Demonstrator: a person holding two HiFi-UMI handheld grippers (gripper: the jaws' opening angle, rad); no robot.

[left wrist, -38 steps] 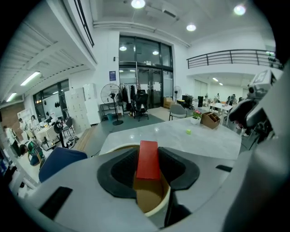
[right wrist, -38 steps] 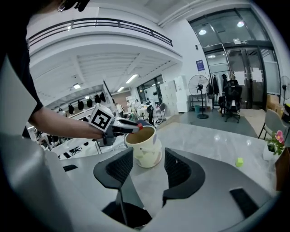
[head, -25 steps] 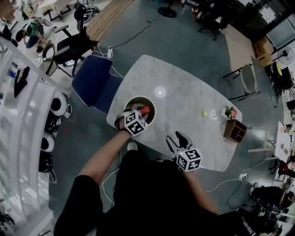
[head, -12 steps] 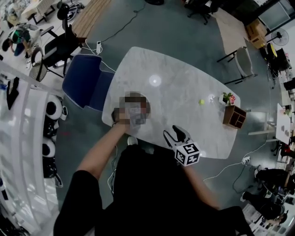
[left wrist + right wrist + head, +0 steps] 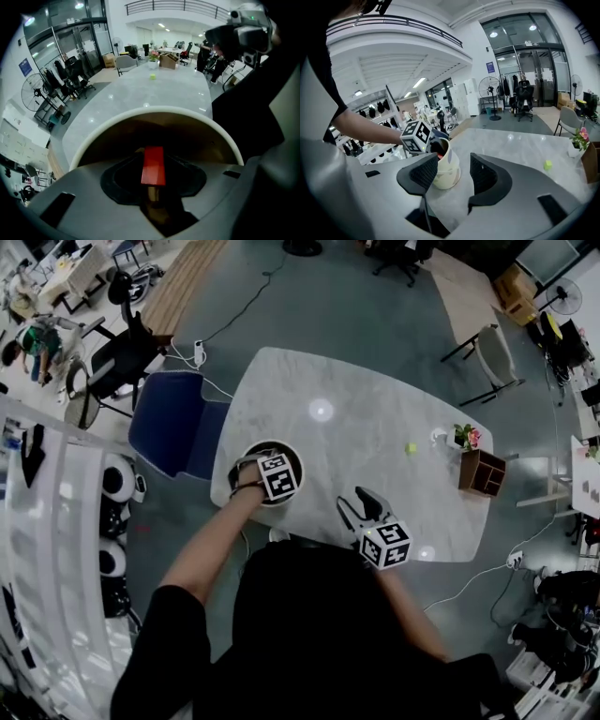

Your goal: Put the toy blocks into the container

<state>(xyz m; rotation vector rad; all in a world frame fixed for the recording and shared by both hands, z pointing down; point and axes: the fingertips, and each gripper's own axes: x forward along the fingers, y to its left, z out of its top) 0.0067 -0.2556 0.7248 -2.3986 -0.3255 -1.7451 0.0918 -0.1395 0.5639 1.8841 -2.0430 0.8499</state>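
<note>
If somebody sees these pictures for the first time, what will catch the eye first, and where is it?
First comes the red block, gripped between the jaws of the left gripper over the open mouth of the round cream container, which stands near the left edge of the marble table. Next is the right gripper, open and empty, over the table's near edge. A small yellow-green ball lies alone farther across.

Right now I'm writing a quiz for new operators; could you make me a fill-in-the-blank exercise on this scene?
1. The block gripped by the left gripper is ___.
2. That gripper points down into the ___.
3. The right gripper, jaws open, holds ___.

Missing words: red; container; nothing.
</note>
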